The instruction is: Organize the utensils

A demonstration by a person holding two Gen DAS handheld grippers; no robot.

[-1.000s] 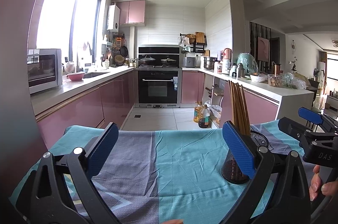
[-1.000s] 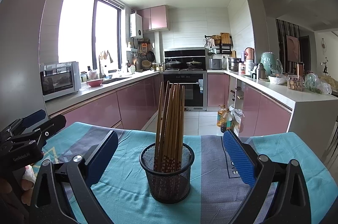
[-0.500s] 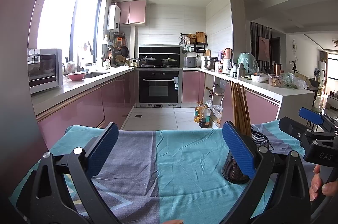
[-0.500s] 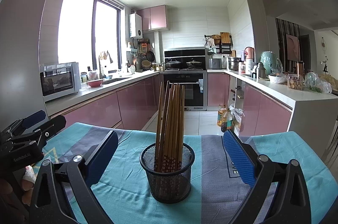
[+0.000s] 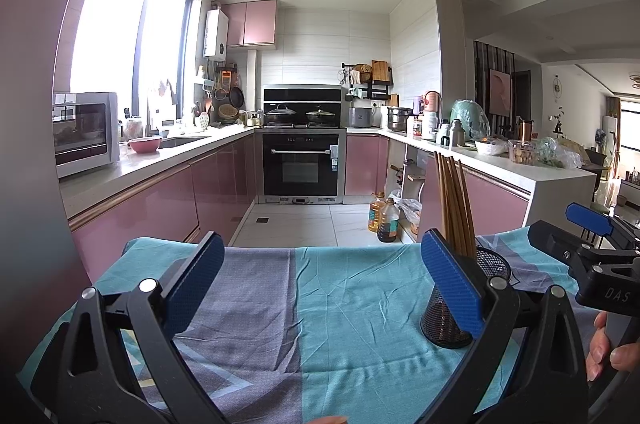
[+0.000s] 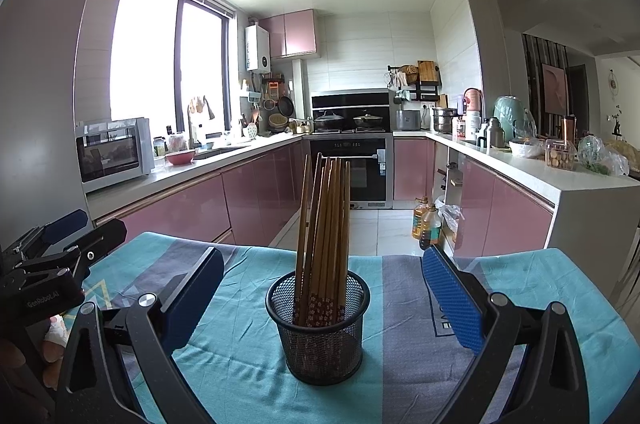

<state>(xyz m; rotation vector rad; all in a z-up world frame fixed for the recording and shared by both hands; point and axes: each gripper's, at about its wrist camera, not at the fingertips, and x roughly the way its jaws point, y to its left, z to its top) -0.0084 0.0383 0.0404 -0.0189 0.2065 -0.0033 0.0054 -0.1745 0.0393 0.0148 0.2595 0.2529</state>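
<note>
A black mesh cup (image 6: 319, 328) stands upright on the teal and grey tablecloth (image 6: 400, 336). Several brown wooden chopsticks (image 6: 325, 228) stand in it. My right gripper (image 6: 320, 292) is open and empty, with the cup just ahead between its blue pads. In the left wrist view the cup (image 5: 492, 266) and chopsticks (image 5: 456, 204) sit behind the right finger. My left gripper (image 5: 320, 276) is open and empty over bare cloth (image 5: 320, 304), left of the cup. The right gripper (image 5: 592, 256) shows at that view's right edge, the left gripper (image 6: 52, 264) at the other view's left edge.
The table's far edge drops to a tiled kitchen floor (image 5: 304, 224). Pink cabinets and white counters line both sides, with a microwave (image 5: 82, 132) on the left. Oil bottles (image 6: 428, 224) stand on the floor by the right counter. An oven (image 5: 304, 164) is at the back.
</note>
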